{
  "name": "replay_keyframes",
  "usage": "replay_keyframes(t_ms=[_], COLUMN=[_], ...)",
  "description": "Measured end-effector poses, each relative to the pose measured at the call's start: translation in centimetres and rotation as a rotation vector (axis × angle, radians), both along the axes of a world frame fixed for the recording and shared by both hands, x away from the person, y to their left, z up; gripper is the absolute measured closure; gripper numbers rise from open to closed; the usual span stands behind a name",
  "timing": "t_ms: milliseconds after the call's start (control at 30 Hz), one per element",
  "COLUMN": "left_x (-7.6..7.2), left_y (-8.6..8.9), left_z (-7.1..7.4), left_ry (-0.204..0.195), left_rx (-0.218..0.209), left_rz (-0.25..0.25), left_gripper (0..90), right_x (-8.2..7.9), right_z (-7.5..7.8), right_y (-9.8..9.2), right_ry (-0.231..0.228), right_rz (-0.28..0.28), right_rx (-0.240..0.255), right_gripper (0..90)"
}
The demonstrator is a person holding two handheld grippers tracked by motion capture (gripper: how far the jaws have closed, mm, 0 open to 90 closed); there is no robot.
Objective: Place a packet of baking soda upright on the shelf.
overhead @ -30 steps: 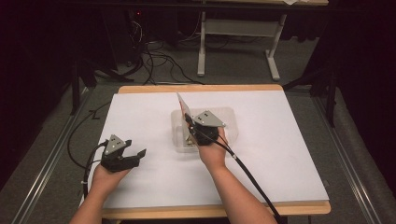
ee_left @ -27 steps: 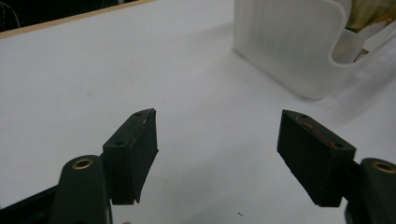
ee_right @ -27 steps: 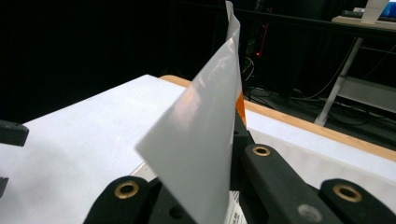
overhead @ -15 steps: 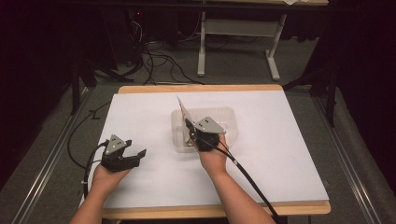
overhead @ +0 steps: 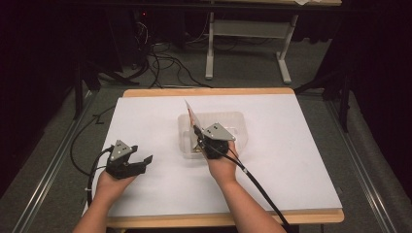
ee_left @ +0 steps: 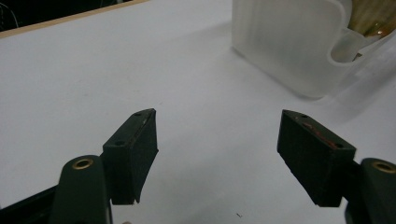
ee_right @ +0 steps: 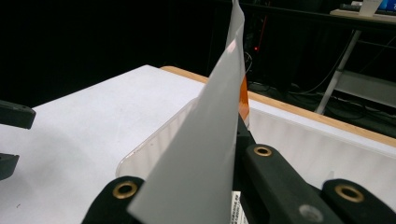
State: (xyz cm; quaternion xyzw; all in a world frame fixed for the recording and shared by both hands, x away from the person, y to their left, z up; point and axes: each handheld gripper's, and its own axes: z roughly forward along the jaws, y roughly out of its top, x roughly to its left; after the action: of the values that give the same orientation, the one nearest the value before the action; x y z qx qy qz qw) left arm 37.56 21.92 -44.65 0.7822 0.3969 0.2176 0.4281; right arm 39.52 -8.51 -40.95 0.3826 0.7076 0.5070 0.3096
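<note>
1. The right gripper [overhead: 197, 133] is clamped on a flat packet [overhead: 190, 110], silver on one face and orange on the other, and holds it upright above the near left part of a clear plastic tub [overhead: 233, 118] in the middle of the white table [overhead: 301, 160].
2. The left gripper [overhead: 141, 162] rests on the table well to the left of the tub, its jaws wide apart with nothing between them.
3. Risk, as I judge it: the packet is thin and pinched low down, so it could swivel or slide out of the jaws if the hand tilts.
4. A second risk: the tub looks light (nothing is holding it), so a nudge from the packet's edge or the gripper could push it across the table.
5. The right gripper view shows the silver face of the packet [ee_right: 205, 140] close up, with an orange edge and a scrap of printed label low down, which the high view cannot resolve.
6. The left gripper view shows the ribbed wall of the tub [ee_left: 289, 42] and something tan or yellowish inside it; I cannot tell what.
7. The high view alone gives the layout: both hands, the tub and the bare table between them.
</note>
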Motion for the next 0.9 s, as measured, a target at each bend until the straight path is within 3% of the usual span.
replay_keyframes(t_ms=[233,600,900], left_x=[-0.07,-0.04,-0.02], left_y=[-0.04,0.06,0.1], left_z=[0.03,0.07,0.07], left_ry=[0.001,-0.003,-0.002], left_rx=[0.0,0.0,0.0], left_rz=[0.0,0.0,0.001], left_gripper=[29.1,28.9,28.9], right_x=[0.13,0.71,0.87], right_z=[0.13,0.37,0.95], right_y=[0.04,0.18,0.39], right_ry=[0.03,0.066,0.089], right_rz=[0.009,0.027,0.026], right_rx=[-0.006,0.002,0.001], right_gripper=[85.0,56.8,42.9])
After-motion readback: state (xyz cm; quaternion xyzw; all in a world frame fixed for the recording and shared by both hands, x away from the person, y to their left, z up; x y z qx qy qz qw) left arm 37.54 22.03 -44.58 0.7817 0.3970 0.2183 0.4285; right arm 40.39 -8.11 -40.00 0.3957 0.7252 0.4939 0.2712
